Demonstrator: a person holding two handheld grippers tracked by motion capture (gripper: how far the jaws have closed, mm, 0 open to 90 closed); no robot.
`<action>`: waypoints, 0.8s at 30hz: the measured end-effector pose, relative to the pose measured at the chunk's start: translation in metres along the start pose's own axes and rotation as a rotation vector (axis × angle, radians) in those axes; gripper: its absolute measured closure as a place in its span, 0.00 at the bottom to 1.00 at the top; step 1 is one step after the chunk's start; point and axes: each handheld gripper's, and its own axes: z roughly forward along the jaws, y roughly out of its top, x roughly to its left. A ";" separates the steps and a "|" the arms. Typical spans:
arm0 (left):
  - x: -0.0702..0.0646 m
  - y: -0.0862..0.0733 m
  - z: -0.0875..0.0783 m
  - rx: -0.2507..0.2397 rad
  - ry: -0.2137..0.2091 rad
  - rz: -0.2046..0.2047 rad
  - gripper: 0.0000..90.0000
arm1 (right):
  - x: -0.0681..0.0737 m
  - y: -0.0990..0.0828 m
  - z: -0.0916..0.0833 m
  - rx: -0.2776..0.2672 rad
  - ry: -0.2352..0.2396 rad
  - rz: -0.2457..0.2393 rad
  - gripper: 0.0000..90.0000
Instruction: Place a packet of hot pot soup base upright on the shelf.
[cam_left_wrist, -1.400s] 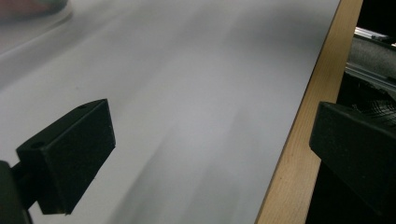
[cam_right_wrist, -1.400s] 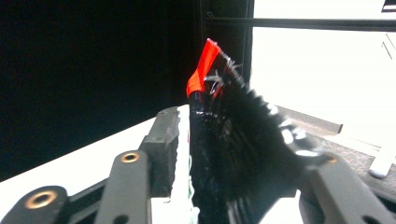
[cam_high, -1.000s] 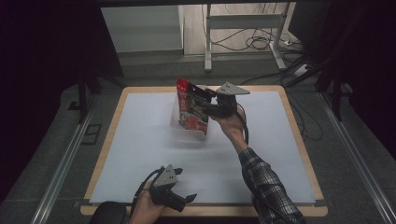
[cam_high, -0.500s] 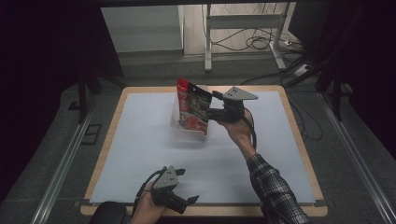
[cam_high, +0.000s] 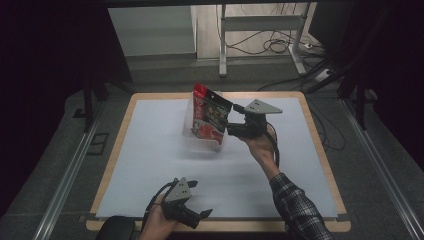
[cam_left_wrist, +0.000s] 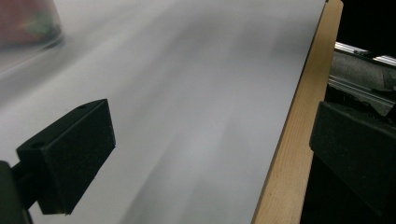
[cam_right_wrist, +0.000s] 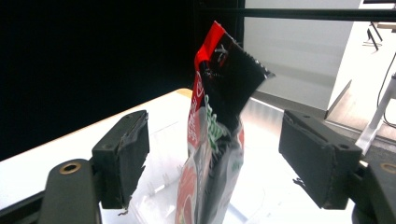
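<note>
The left gripper (cam_high: 197, 216) rests low at the near edge of the table (cam_high: 320, 150), its jaws spread wide with nothing between them; the white mat runs ahead of it. Well beyond it, up and to the right, a red-and-black snack pouch (cam_high: 209, 120) stands upright in a clear container (cam_high: 192, 137). Just right of the pouch, the right gripper (cam_high: 231, 131) has just been opening its jaws. The pouch (cam_right_wrist: 217, 140) stands between the pads, touching neither, so it is released.
</note>
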 end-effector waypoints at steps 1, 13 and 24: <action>0.000 0.000 0.000 -0.001 -0.001 0.000 0.00 | 0.000 -0.001 -0.001 -0.001 -0.004 0.000 0.26; -0.001 0.000 0.000 0.004 0.000 0.001 0.00 | 0.001 -0.009 -0.028 0.030 -0.021 0.002 0.16; -0.002 0.000 0.002 0.012 -0.001 0.003 0.00 | 0.005 -0.019 -0.062 0.044 -0.025 0.005 0.11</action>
